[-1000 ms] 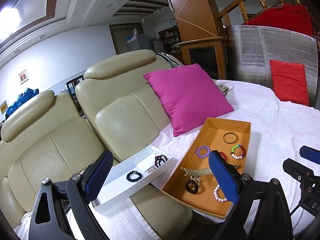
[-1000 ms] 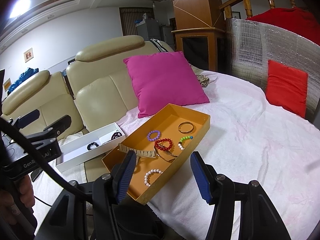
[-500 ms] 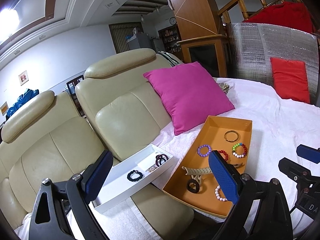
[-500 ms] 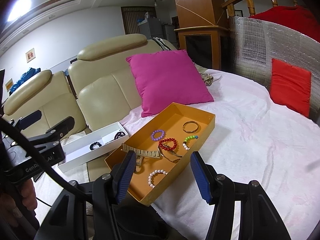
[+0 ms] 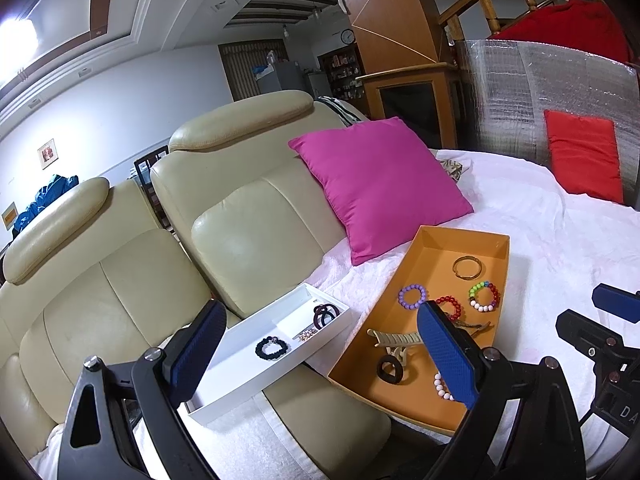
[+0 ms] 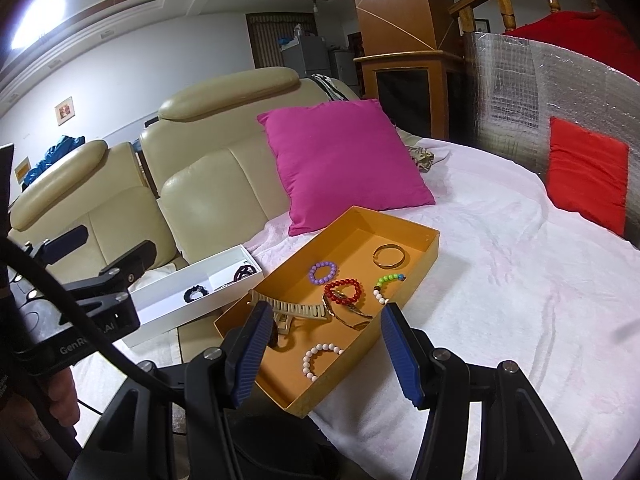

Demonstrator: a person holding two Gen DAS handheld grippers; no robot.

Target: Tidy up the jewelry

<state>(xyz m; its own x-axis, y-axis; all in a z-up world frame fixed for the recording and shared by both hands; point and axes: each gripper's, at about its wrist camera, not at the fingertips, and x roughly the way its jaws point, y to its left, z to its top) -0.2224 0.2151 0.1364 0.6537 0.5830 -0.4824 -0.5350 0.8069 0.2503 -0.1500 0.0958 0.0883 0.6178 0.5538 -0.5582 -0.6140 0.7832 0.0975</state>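
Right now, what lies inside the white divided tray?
Inside the white divided tray: a black beaded bracelet, a dark looped hair tie, a small pale beaded piece. Its near end is hidden by the left tongs.

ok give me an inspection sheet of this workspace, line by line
surface: white towel spread over a cream leather sofa
job's things: orange cardboard tray holding a purple bead bracelet, red bead bracelet, gold bangle, white bead bracelet and beige hair claw; white divided box holding a black bead bracelet
clutter: magenta cushion, red cushion
grippers: left gripper and right gripper both open, holding nothing
cables: black cable by the left gripper
surroundings: silver foil panel, wooden cabinet
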